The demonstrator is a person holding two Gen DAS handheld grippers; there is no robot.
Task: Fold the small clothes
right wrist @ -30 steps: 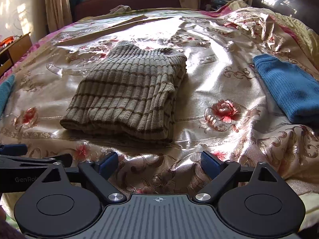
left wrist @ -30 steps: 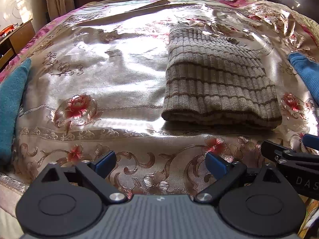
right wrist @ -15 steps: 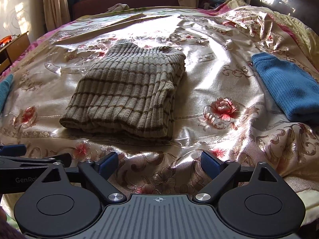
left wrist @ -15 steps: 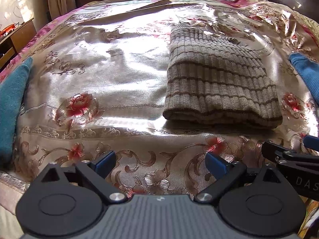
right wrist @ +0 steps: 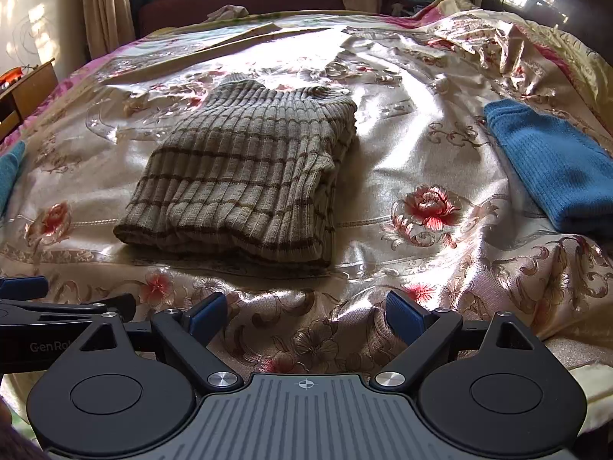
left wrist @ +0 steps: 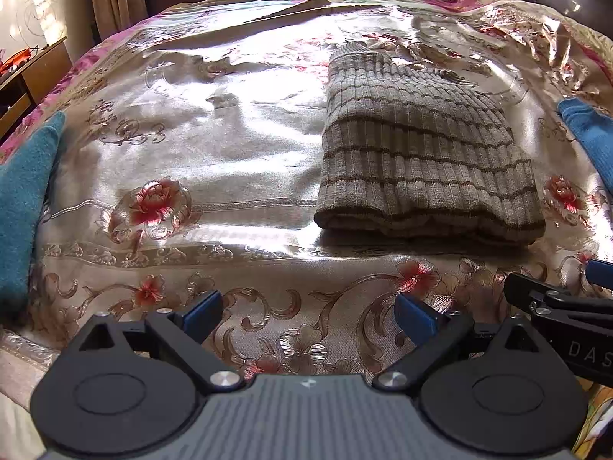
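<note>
Folded beige ribbed sweater with brown stripes (right wrist: 245,180) on shiny floral satin bedspread (right wrist: 421,145), between folded blue knit (right wrist: 551,168) and teal cloth (left wrist: 23,191), both cut off. Curtains (right wrist: 103,4), wooden cabinet (left wrist: 38,73) behind. "GenRo", "DAS" partly readable. Left claw (left wrist: 306,312), right claw (right wrist: 304,312) wide apart, empty.

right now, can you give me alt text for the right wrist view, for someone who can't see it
A folded beige ribbed sweater with brown stripes lies on a shiny floral satin bedspread, ahead of the open, empty right hand-held gripper. A folded blue knit garment lies apart to the right.
</note>
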